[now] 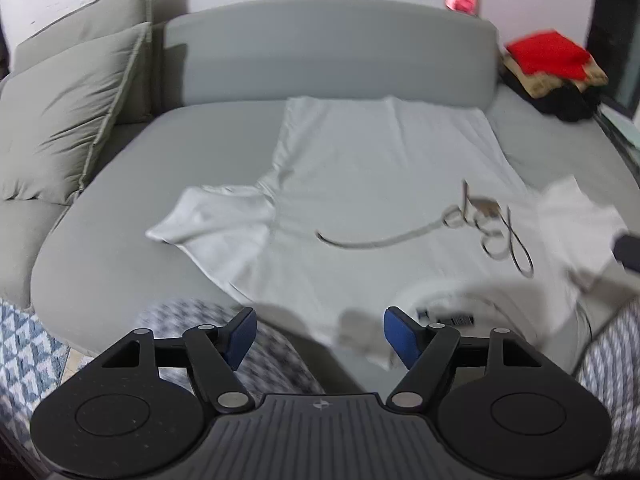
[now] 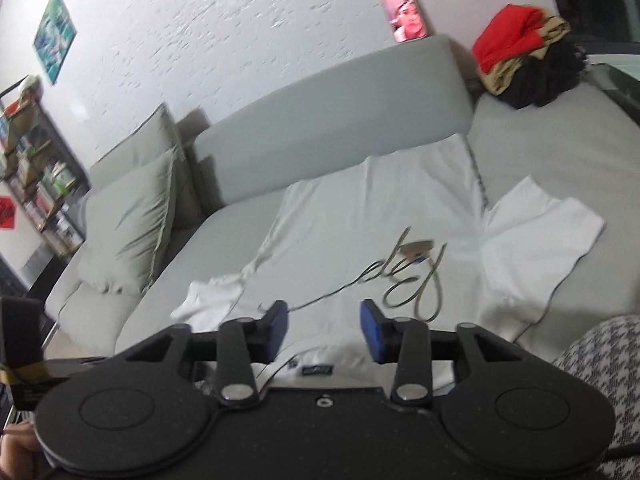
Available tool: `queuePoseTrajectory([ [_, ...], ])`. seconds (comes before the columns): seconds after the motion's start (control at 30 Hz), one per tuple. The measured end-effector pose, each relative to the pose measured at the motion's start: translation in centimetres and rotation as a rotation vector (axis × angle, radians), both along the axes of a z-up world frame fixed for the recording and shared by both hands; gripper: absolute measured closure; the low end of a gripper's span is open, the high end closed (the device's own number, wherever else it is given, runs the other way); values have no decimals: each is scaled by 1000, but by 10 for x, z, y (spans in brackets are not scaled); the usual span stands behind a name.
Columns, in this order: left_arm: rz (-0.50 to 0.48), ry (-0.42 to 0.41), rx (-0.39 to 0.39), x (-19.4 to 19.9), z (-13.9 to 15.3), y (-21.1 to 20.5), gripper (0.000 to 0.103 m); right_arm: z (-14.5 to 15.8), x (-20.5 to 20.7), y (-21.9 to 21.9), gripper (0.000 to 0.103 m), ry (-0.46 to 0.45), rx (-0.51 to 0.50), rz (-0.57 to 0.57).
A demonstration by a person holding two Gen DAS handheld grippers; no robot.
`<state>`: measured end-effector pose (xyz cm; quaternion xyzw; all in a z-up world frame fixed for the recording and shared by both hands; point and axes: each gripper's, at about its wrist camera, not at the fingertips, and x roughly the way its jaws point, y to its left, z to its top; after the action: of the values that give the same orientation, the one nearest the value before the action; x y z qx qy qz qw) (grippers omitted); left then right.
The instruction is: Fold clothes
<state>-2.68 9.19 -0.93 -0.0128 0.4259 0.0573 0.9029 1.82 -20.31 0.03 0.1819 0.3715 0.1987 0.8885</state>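
Observation:
A white T-shirt (image 1: pixel 372 184) with a script print lies spread flat on the grey sofa seat (image 1: pixel 120 240), collar toward me, both sleeves out to the sides. It also shows in the right wrist view (image 2: pixel 360 216). My left gripper (image 1: pixel 319 336) is open and empty, hovering just above the near edge of the shirt, left of the collar (image 1: pixel 448 300). My right gripper (image 2: pixel 324 330) is open and empty above the collar (image 2: pixel 320 360). The edge of the right gripper (image 1: pixel 628 248) shows at the right of the left wrist view.
A pile of red, tan and black clothes (image 1: pixel 556 68) sits at the seat's far right corner. Grey cushions (image 1: pixel 68 120) lean at the left. A backrest (image 1: pixel 332 52) runs behind the shirt, with a phone (image 2: pixel 406 14) on top. A shelf (image 2: pixel 36 168) stands far left.

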Motion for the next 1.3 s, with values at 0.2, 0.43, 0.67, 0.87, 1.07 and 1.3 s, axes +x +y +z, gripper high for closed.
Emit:
queuePoseTrajectory([
  [0.2,8,29,-34,18,-14,10,36,-9,14,-5,56,61,-33,-39],
  [0.43,-90,71,51,55,-53,-15,39,-52,50,22,57,170,-160,5],
  [0.67,-91,211,58,62,-83,-13,38,-94,65,39,58,245,-279,61],
  [0.87,-88,243,6,45,-66,2,35,-77,42,27,58,292,-298,75],
  [1.07,-100,173,26,45,-37,-10,32,-43,40,10,50,230,-159,22],
  [1.3,-147,170,30,44,-36,-31,29,-34,36,13,41,202,-182,10],
])
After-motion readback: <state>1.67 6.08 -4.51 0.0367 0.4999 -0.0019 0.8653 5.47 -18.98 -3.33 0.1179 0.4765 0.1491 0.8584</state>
